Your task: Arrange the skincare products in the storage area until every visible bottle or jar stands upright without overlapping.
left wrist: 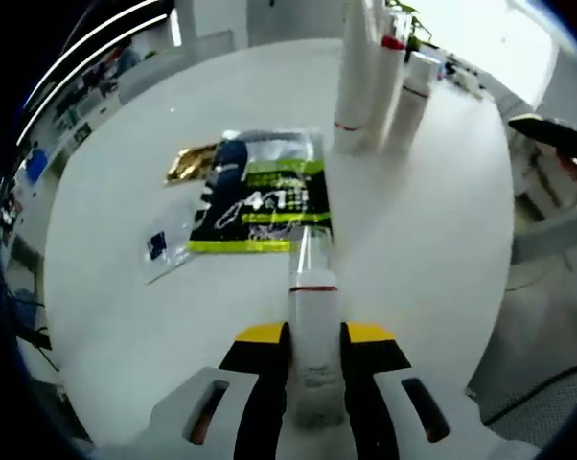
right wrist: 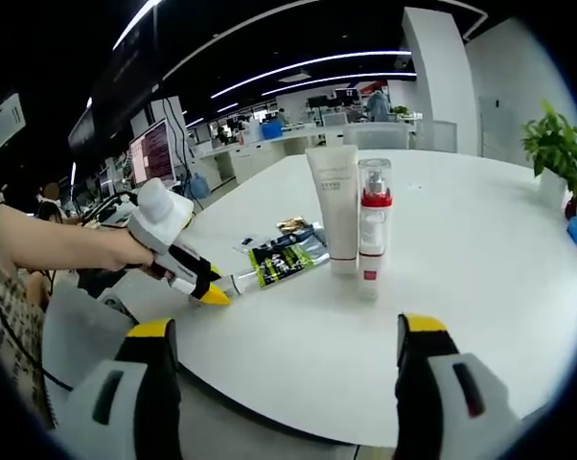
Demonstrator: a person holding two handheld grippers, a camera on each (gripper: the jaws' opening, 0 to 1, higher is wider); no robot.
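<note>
Gripping a slim clear bottle with a red band (left wrist: 312, 326) lengthwise between closed yellow-tipped jaws, left tool (left wrist: 313, 337) low over the round white bench (left wrist: 432, 259), bottle pointing toward a black and green sachet (left wrist: 262, 196) lying flat. Beside that, a gold packet (left wrist: 191, 163) and a small clear packet (left wrist: 164, 247), also flat. Farther across, standing upright and close together: a white tube (left wrist: 356, 86) and two red-banded pump bottles (left wrist: 403, 96). Seen from the right gripper view, same left tool (right wrist: 195, 278) held by a hand (right wrist: 135, 254), coming in from the left with the bottle nearly level over the bench edge. Right tool (right wrist: 288, 345) gaping wide, nothing between its jaws, short of the bench rim, facing the white tube (right wrist: 336, 206) and the pump bottle (right wrist: 373, 225) touching side by side.
</note>
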